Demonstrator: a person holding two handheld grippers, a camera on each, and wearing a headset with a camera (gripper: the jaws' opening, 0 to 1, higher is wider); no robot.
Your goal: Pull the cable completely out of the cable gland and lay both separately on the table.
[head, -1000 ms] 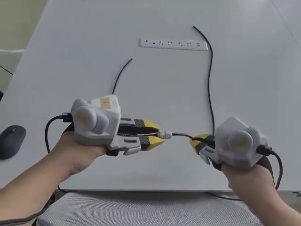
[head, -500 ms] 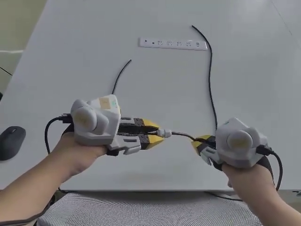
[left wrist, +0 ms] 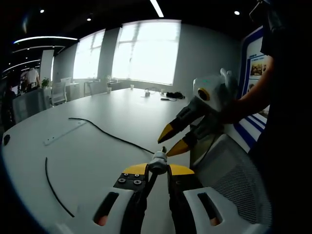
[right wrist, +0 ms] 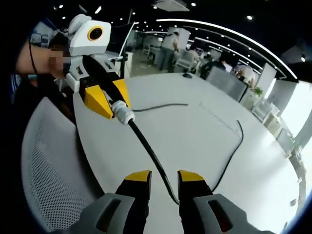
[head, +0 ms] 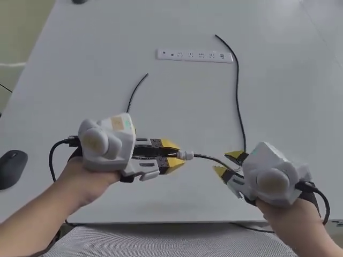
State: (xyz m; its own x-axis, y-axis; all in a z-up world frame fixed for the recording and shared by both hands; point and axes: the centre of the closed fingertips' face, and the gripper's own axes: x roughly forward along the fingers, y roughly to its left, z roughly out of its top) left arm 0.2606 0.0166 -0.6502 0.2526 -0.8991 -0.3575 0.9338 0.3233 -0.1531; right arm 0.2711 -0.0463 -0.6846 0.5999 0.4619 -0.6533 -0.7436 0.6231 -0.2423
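Observation:
My left gripper (head: 178,156) is shut on the small white cable gland (head: 186,155), held just above the table's near edge. The gland (left wrist: 157,162) sits pinched between the yellow jaws of the left gripper (left wrist: 157,169). A black cable (head: 237,96) leaves the gland, passes between the jaws of my right gripper (head: 227,164) and runs away across the table. The right gripper (right wrist: 163,178) stands open, its jaws either side of the cable (right wrist: 146,146) without pinching it. In the right gripper view the gland (right wrist: 122,111) is still on the cable's end.
A white power strip (head: 195,55) lies at the far middle of the white table (head: 80,64). A short loose black wire (head: 136,90) lies left of centre. A dark mouse (head: 9,167) rests at the left edge. A mesh chair seat (head: 161,241) is below the near edge.
The right gripper's jaws have spread apart and let go of the cable; that hand sits slightly lower. The left gripper keeps the gland. The head camera has tilted a little.

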